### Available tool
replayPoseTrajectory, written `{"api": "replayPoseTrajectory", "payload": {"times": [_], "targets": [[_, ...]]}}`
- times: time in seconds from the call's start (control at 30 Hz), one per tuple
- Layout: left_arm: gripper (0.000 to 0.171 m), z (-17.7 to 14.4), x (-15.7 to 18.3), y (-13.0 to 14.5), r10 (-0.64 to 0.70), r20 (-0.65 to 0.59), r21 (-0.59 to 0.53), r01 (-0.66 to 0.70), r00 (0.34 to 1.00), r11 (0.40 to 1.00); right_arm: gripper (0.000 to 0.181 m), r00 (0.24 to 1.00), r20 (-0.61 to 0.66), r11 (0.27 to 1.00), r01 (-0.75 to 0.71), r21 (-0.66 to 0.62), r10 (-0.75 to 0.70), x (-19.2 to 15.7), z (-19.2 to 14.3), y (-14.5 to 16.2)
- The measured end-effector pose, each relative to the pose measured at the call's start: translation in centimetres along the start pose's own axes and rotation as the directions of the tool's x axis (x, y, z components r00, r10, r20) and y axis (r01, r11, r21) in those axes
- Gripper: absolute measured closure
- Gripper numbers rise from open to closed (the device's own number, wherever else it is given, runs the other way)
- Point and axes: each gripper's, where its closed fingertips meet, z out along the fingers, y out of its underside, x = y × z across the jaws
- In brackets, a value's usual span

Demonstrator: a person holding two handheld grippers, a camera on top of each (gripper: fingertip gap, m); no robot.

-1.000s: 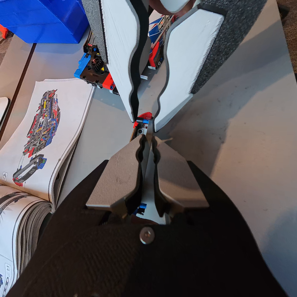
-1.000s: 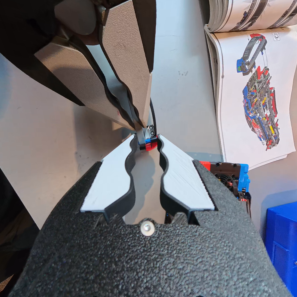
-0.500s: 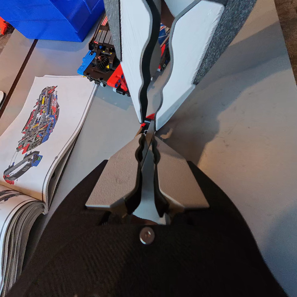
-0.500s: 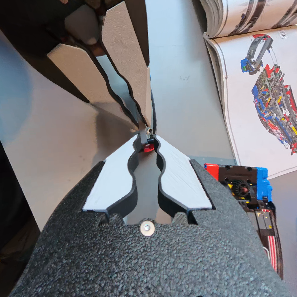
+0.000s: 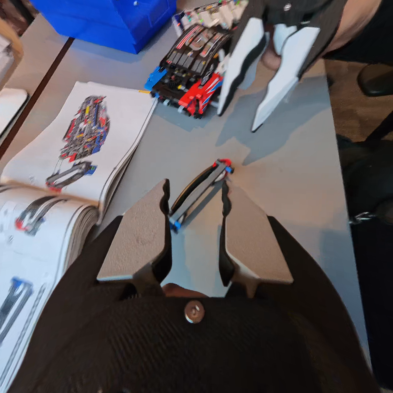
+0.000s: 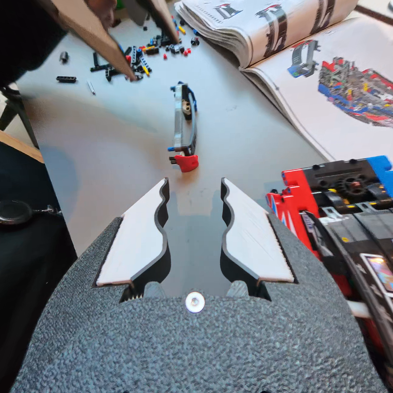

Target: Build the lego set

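Observation:
A long grey and black lego sub-assembly with a red end and a blue end lies flat on the grey table; it also shows in the right wrist view. My left gripper is open and empty just above and behind it. My right gripper is open and empty, a short way back from the red end. The right gripper also shows far off in the left wrist view. The partly built lego car stands at the back; it also shows in the right wrist view.
An open instruction book lies left of the sub-assembly; it also shows in the right wrist view. A blue bin stands behind it. Several loose lego parts are scattered at the table's far end. The table edge runs along the right.
Both grippers have opened and pulled apart. The sub-assembly that they held between them now lies on the table.

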Motion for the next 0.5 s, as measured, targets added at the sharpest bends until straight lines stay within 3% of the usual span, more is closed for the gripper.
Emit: {"api": "replayPoseTrajectory", "payload": {"times": [0.13, 0.3, 0.43, 0.5], "targets": [[0.12, -1.5, -3.1, 3.5, -0.074, 0.15, -0.125, 0.093, 0.986, 0.988, 0.129, 1.0, 0.011, 0.999, -0.018, -0.029, 0.018, -0.8, 2.0, 1.1], [0.114, 0.3, -3.1, 7.1, -0.174, 0.167, -0.183, 0.204, 0.97, 0.962, 0.123, 1.0, 0.008, 0.999, 0.027, -0.047, -0.026, -1.5, 4.0, 1.0], [0.118, 1.9, -2.9, 7.7, -0.184, 0.16, -0.174, 0.211, 0.97, 0.962, 0.123, 0.999, 0.024, 0.997, 0.043, -0.065, -0.042, -1.4, 5.4, 0.6], [0.126, 2.5, -2.4, 7.7, -0.177, 0.151, -0.185, 0.204, 0.973, 0.961, 0.133, 0.997, 0.019, 0.994, 0.07, -0.083, -0.068, -1.2, 6.1, 0.8]]}}
